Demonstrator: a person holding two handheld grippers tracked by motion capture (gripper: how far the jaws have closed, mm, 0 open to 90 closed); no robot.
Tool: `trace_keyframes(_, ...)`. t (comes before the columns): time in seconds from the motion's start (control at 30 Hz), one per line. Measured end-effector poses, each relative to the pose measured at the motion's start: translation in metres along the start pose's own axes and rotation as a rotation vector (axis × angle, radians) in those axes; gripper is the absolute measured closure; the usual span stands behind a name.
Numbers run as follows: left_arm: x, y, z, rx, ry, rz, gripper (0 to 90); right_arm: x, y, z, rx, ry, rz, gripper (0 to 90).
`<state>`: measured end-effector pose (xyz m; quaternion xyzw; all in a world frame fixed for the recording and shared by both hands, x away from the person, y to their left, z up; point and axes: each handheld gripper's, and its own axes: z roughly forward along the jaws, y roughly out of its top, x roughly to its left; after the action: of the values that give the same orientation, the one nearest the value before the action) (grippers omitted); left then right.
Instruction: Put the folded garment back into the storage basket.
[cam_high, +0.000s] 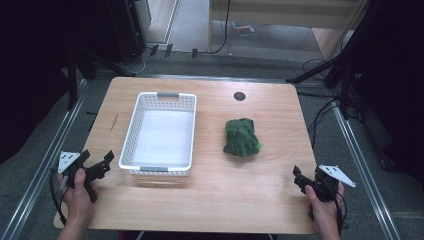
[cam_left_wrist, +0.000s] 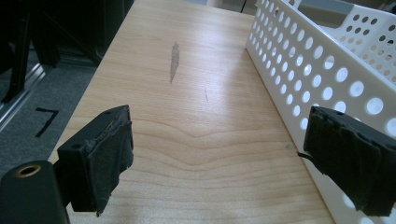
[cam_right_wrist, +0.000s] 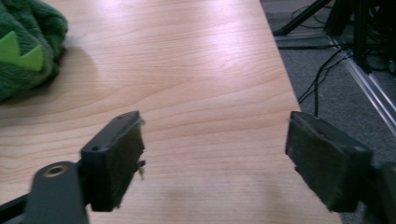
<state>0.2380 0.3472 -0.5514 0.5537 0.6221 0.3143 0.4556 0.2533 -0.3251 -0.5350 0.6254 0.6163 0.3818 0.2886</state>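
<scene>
Green plush toy (cam_high: 242, 137) lies on the table (cam_high: 210, 200) right of the white basket (cam_high: 161, 131), clear of it. Right gripper (cam_high: 303, 178) is nearer: the toy sits ahead and to its left. Left gripper (cam_high: 100, 167) sits by the basket's near-left corner. Both jaw pairs apart, nothing between.

The basket (cam_high: 161, 133) serves as the landmark and stands on the bench (cam_high: 215, 200), left of centre. The plush toy (cam_high: 242, 137) lies on the bench to the right of the basket, well apart from it. The round cable port (cam_high: 239, 96) sits in the bench behind the toy, right of the basket's far end. My left hand-held gripper (cam_high: 97, 167) is just left of the basket's near left corner, with the basket wall beside one jaw. My right hand-held gripper (cam_high: 306, 181) is far right of the basket, at the near right bench edge, in front of the toy.
</scene>
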Motion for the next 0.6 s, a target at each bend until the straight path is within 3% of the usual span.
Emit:
trace_keyframes(0.2, 0.001, -0.001, -0.002, -0.009, -0.011, -0.007, 9.3, 0.014, 0.009, 0.000, 0.007, 0.036, 0.000, 13.5)
trace_keyframes(0.47, 0.001, -0.001, -0.003, -0.007, -0.012, -0.003, 9.2, 0.044, 0.023, -0.005, -0.031, 0.068, -0.063, 13.0)
trace_keyframes(0.6, 0.001, -0.001, -0.003, -0.009, -0.014, -0.003, 9.3, 0.052, 0.028, -0.008, -0.041, 0.075, -0.068, 13.0)
